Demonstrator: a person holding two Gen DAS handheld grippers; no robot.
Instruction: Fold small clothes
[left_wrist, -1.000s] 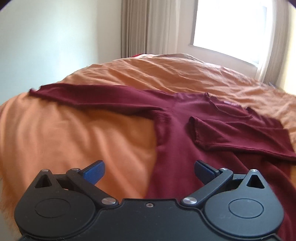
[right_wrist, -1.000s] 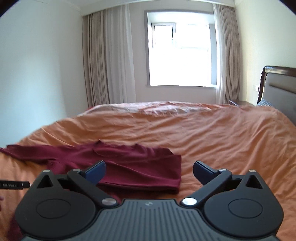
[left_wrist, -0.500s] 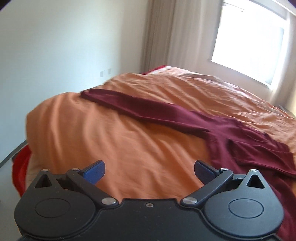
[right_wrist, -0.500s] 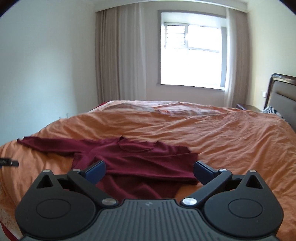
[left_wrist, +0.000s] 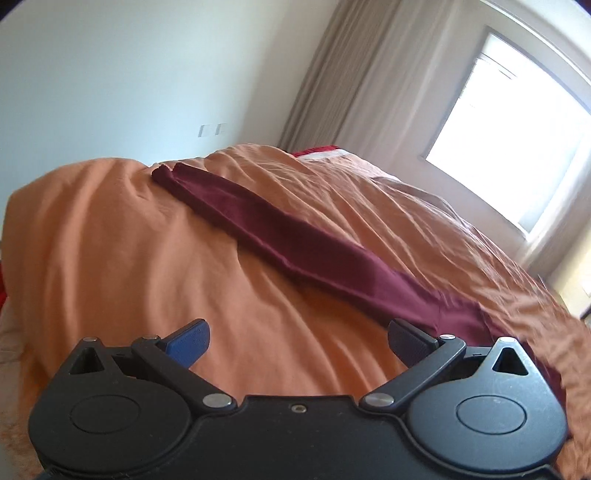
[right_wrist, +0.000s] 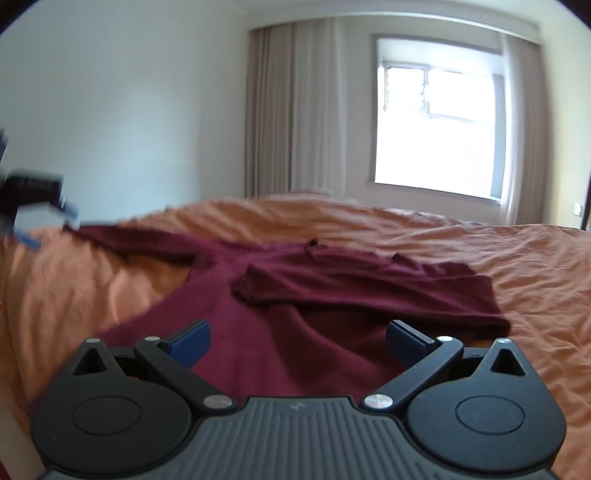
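A dark red long-sleeved top (right_wrist: 295, 314) lies flat on the orange bedcover (right_wrist: 517, 280). One sleeve is folded across its chest (right_wrist: 362, 291). The other sleeve (left_wrist: 288, 243) stretches out straight toward the bed's corner, its cuff (left_wrist: 166, 175) near the edge. My left gripper (left_wrist: 297, 341) is open above bare bedcover beside that outstretched sleeve, holding nothing. My right gripper (right_wrist: 297, 341) is open above the top's lower body, with nothing between its fingers. In the right wrist view the left gripper (right_wrist: 40, 214) shows blurred at the far left, near the cuff.
The bedcover (left_wrist: 110, 258) drops off at the left edge of the bed. Red fabric (left_wrist: 317, 150) peeks out at the far side of the bed. Curtains (right_wrist: 295, 110) and a bright window (right_wrist: 436, 125) stand behind the bed.
My left gripper has swung left, off the top's body and along the outstretched sleeve toward its cuff. My right gripper has moved closer, over the top's body. Both stayed open.
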